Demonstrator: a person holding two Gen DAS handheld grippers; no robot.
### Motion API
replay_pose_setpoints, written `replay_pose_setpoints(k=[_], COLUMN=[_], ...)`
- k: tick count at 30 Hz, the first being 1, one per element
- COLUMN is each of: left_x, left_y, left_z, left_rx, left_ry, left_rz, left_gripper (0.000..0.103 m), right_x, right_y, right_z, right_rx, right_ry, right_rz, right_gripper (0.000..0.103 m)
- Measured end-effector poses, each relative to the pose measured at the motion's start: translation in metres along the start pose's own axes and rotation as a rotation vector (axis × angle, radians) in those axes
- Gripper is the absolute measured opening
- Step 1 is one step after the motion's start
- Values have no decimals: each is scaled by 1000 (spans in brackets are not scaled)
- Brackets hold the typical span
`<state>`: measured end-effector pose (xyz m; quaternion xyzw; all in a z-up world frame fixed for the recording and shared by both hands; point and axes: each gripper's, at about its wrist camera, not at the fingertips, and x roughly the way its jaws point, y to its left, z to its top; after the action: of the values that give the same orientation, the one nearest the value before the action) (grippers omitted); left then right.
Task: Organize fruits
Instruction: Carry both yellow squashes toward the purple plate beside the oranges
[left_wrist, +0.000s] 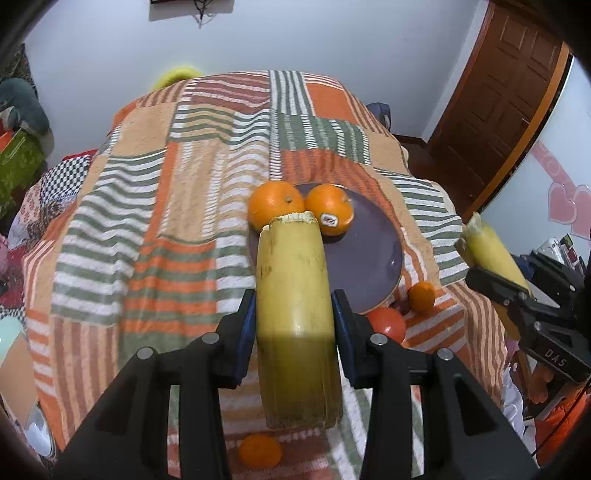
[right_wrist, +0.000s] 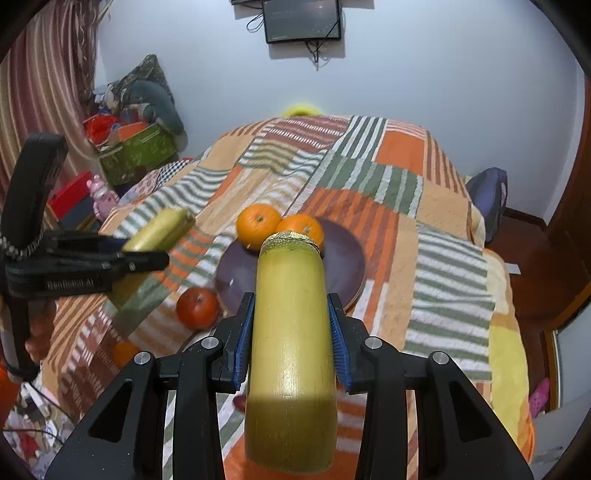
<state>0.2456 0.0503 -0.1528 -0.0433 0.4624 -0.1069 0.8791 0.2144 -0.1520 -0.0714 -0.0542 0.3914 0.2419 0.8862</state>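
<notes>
My left gripper (left_wrist: 293, 310) is shut on a thick yellow-green cane piece (left_wrist: 293, 295), held above the near edge of a purple plate (left_wrist: 369, 258). Two oranges (left_wrist: 275, 205) (left_wrist: 328, 212) sit on the plate's far side. My right gripper (right_wrist: 291, 321) is shut on a second cane piece (right_wrist: 291, 325), also above the plate (right_wrist: 343, 266) with the oranges (right_wrist: 257, 225) behind it. Each gripper shows in the other's view: the right one (left_wrist: 517, 295), the left one (right_wrist: 147, 258). A red tomato (right_wrist: 197, 308) and a small orange (left_wrist: 421, 297) lie on the blanket beside the plate.
A striped patchwork blanket (left_wrist: 166, 221) covers the bed. Another small orange (left_wrist: 259, 454) lies on it below my left gripper. A green box (right_wrist: 136, 155) and clutter stand at the left. A wooden door (left_wrist: 498, 103) is at the right, a wall screen (right_wrist: 303, 20) at the back.
</notes>
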Motion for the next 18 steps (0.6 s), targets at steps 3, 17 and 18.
replay_pose_setpoints(k=[3,17,18], left_x=[11,70,74], left_y=[-8,-19,-19], left_z=[9,33,34], left_rx=[8,-38,-43], left_ry=[5,71,75], left_rz=[-14,-46,-42], left_gripper=[39,39,39], right_x=[6,61,66], right_y=[-7,-28,-30], right_z=[6,22,23], right_rx=[7,51,57], right_ry=[-12,45,53], right_rz=[-14,-53,-54], right_gripper=[34,34,34])
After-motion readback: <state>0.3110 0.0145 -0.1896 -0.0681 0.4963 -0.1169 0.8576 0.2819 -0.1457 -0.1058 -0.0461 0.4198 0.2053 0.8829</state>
